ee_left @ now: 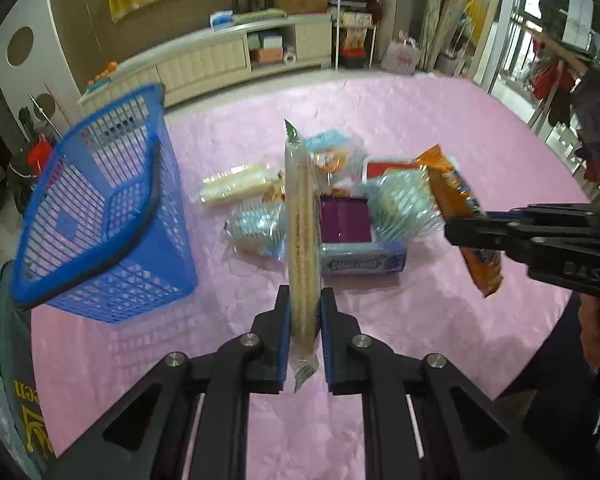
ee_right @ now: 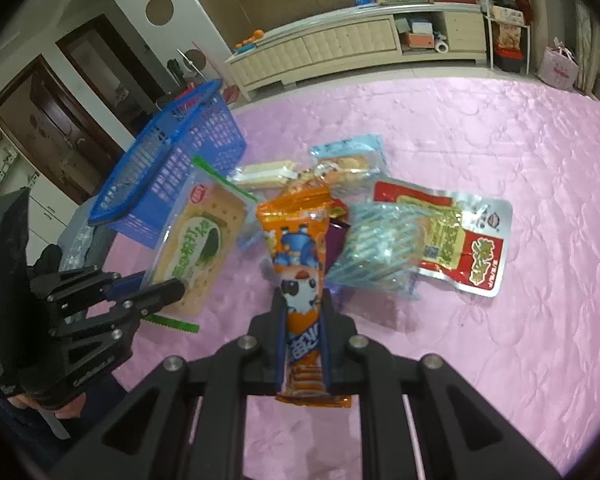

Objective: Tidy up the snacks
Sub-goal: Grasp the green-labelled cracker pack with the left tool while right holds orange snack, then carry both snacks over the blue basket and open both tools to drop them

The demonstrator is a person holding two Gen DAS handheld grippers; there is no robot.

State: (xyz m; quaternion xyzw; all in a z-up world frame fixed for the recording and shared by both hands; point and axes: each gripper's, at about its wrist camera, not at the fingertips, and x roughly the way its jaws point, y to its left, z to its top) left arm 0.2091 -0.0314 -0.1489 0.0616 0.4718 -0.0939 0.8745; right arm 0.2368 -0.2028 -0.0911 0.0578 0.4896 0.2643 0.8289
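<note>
My left gripper (ee_left: pixel 305 300) is shut on a long clear packet of crackers (ee_left: pixel 303 232), held edge-on and lifted off the table. From the right wrist view the same cracker packet (ee_right: pixel 198 248) shows its green-trimmed face, with the left gripper (ee_right: pixel 156 292) clamped on its lower end. My right gripper (ee_right: pixel 302 296) is shut on an orange cartoon snack packet (ee_right: pixel 300 256), also raised; in the left view this right gripper (ee_left: pixel 472 228) grips the orange packet (ee_left: pixel 452 196) at the right. A blue mesh basket (ee_left: pixel 140 292) stands at the left, its inside bare where visible.
Loose snacks lie piled on the pink tablecloth (ee_left: pixel 420 112): a blue roll (ee_left: pixel 362 264), a purple packet (ee_left: pixel 344 220), clear blue-striped bags (ee_right: pixel 380 248), a wafer pack (ee_right: pixel 264 174), a red and silver pouch (ee_right: pixel 460 240). The basket (ee_right: pixel 204 136) sits near the table's left edge.
</note>
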